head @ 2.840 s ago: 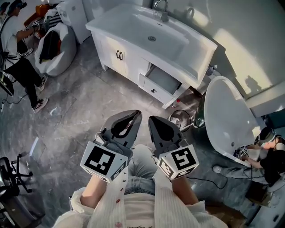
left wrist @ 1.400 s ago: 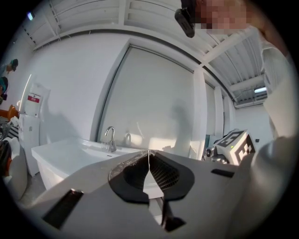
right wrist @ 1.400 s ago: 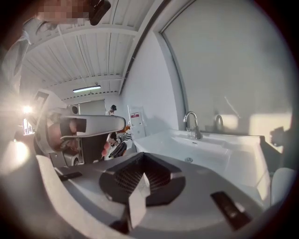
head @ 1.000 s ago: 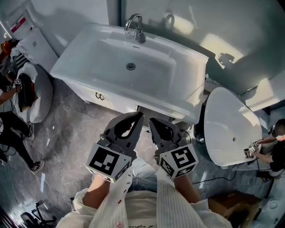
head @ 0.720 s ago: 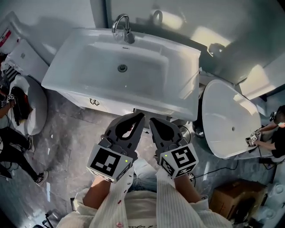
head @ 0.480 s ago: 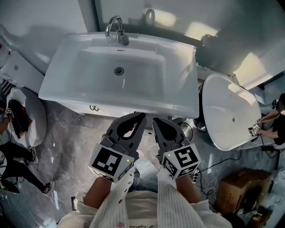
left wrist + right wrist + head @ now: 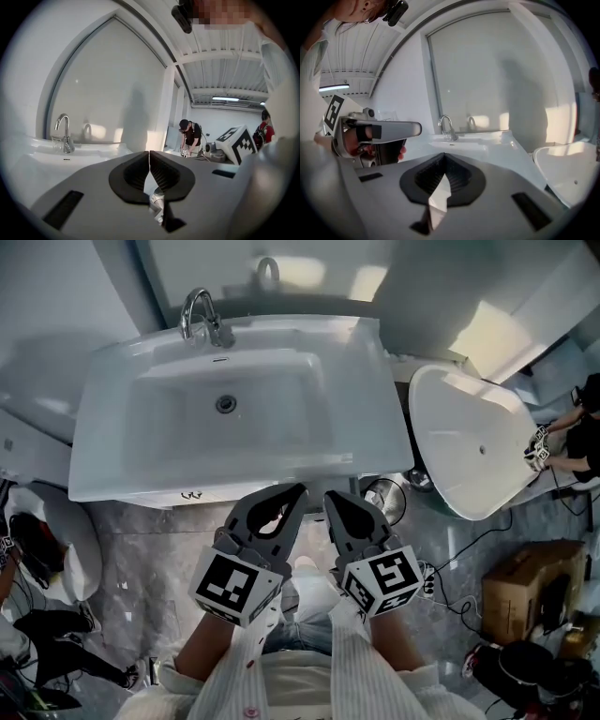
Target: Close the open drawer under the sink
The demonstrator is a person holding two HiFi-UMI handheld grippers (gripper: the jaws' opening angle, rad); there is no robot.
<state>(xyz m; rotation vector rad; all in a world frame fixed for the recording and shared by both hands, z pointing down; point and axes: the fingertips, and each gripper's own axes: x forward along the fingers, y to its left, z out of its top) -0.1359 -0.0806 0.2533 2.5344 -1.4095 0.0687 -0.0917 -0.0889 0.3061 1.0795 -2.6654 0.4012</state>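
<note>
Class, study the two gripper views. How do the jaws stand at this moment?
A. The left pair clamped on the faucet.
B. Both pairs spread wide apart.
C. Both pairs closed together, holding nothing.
C: on the left gripper and the right gripper alike the jaws meet with nothing between them, and the faucet stands well beyond on the sink.

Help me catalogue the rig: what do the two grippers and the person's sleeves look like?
Both the left gripper and the right gripper are grey, with broad curved fingers lined by black ribbed pads. Each carries a white cube printed with black square markers. The sleeves are cream with fine ribbing, and the left one has small reddish dots along it.
</note>
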